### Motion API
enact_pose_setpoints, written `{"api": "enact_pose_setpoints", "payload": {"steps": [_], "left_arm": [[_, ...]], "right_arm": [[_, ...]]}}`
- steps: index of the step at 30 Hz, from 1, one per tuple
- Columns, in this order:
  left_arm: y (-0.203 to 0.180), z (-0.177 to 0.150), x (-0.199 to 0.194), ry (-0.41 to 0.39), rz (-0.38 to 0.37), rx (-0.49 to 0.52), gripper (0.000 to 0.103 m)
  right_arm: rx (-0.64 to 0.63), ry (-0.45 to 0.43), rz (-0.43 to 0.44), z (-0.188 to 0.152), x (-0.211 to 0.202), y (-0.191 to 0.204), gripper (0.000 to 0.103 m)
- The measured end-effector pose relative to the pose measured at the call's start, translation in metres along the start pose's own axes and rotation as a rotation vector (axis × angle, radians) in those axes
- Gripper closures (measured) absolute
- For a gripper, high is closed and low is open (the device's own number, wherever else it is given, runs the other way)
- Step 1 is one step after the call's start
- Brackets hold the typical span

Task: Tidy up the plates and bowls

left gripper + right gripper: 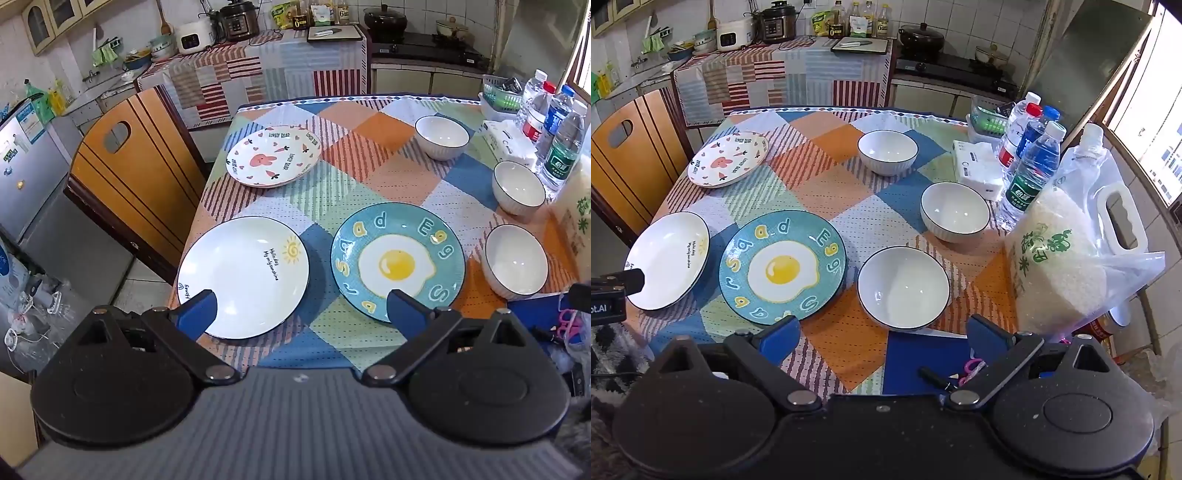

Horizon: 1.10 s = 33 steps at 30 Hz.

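Note:
Three plates lie apart on the checked tablecloth: a white sun plate [243, 275] [668, 258] near left, a teal fried-egg plate [397, 260] [783, 267] beside it, and a rabbit plate [273, 157] [727, 158] at the far left. Three white bowls stand in a line on the right: near [515, 260] [903, 286], middle [519, 192] [955, 210], far [441, 136] [887, 151]. My left gripper [301, 306] hovers open over the gap between the two near plates. My right gripper [882, 332] hangs open just short of the near bowl, holding nothing.
Several water bottles [1030, 162], a tissue pack [977, 170], a green basket [988, 120] and a bag of rice [1067, 254] crowd the table's right side. A wooden chair [125, 192] stands at the left. The left gripper's tip [631, 278] shows at the right wrist view's left edge.

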State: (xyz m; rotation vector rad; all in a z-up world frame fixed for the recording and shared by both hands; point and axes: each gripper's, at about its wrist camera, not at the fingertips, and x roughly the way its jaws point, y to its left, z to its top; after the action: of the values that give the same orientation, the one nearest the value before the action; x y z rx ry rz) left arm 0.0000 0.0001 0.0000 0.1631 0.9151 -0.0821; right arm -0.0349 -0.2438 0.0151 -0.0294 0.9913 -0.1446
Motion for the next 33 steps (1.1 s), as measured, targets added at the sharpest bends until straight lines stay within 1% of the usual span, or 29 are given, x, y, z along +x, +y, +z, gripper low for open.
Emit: {"api": "enact_pose_setpoints", "payload": {"steps": [3, 6, 9, 12, 18, 21, 27, 33], "left_arm": [[0.002, 0.000, -0.004, -0.002, -0.004, -0.006, 0.003], [0.005, 0.004, -0.013, -0.025, -0.025, -0.009, 0.003], [0.000, 0.003, -0.022, -0.050, -0.026, -0.004, 0.003], [0.004, 0.001, -0.029, -0.079, -0.030, -0.006, 0.003], [0.004, 0.004, -0.028, -0.054, -0.042, -0.018, 0.003], [0.004, 0.005, -0.029, -0.060, -0.042, -0.017, 0.003], [0.004, 0.004, -0.030, -0.077, -0.067, -0.036, 0.003], [0.000, 0.004, -0.029, -0.075, -0.060, -0.012, 0.003]], "right_arm": [[0.001, 0.001, -0.005, 0.000, 0.001, -0.002, 0.004], [0.005, -0.006, 0.000, 0.000, 0.001, -0.004, 0.004], [-0.001, -0.016, 0.008, 0.000, 0.000, -0.004, 0.004], [-0.002, -0.019, 0.003, -0.001, -0.001, -0.004, 0.004], [0.002, -0.028, 0.003, -0.001, -0.002, -0.006, 0.004], [0.002, -0.037, 0.017, -0.001, -0.003, -0.007, 0.004], [-0.003, -0.042, 0.017, 0.000, -0.003, -0.006, 0.004], [-0.010, -0.042, 0.017, 0.000, -0.002, -0.007, 0.004]]}}
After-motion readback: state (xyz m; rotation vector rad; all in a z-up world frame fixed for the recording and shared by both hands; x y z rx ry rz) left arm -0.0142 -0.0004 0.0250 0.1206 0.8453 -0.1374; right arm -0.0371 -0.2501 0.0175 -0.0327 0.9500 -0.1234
